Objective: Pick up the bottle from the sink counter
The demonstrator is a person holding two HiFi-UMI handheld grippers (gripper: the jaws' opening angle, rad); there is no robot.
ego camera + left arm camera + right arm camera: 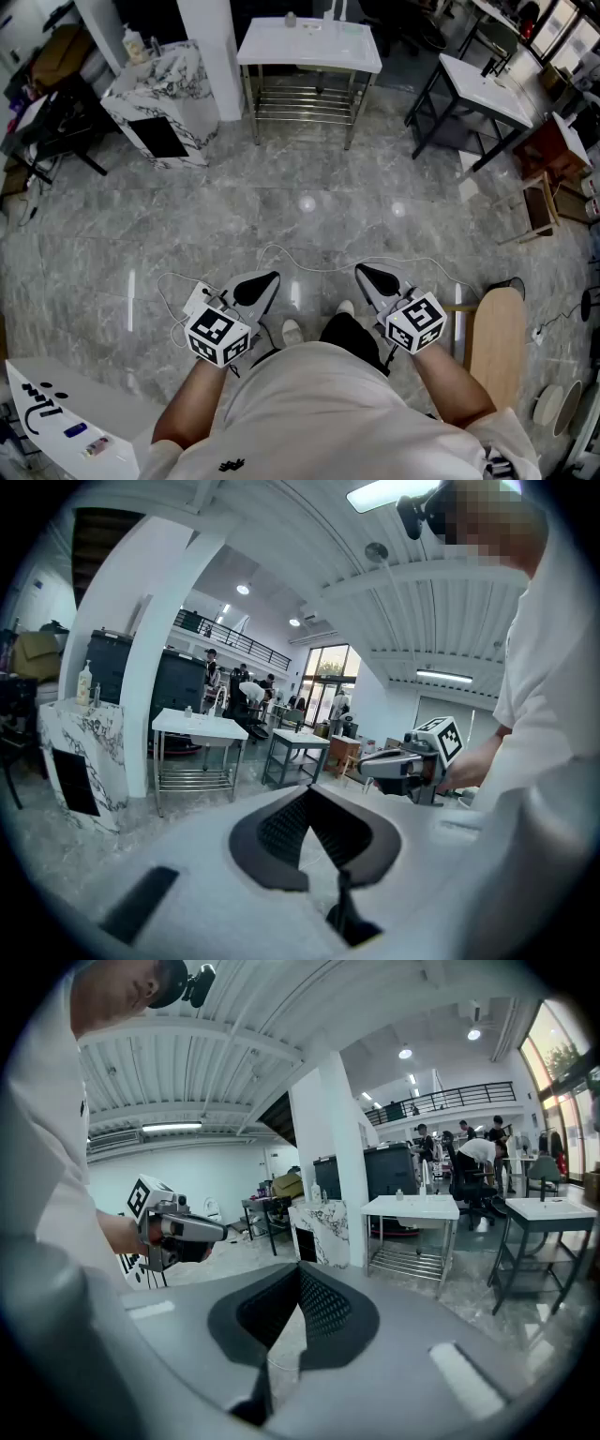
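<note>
A small bottle [291, 19] stands on the white sink counter [361, 58] far across the room; it also shows tiny in the left gripper view [187, 711] and the right gripper view [398, 1193]. I hold both grippers close to my body, pointing forward over the floor. My left gripper [270, 277] has its jaws together with nothing between them, as its own view shows [307, 791]. My right gripper [360, 270] is likewise shut and empty [298, 1267]. Both are several steps away from the sink counter.
A marble-patterned cabinet [159, 89] with a soap bottle [134, 42] stands at the far left beside a white pillar [211, 47]. A black-framed table [478, 89] is at the far right. Cables [309, 267] lie on the floor; a wooden board [497, 337] is at my right.
</note>
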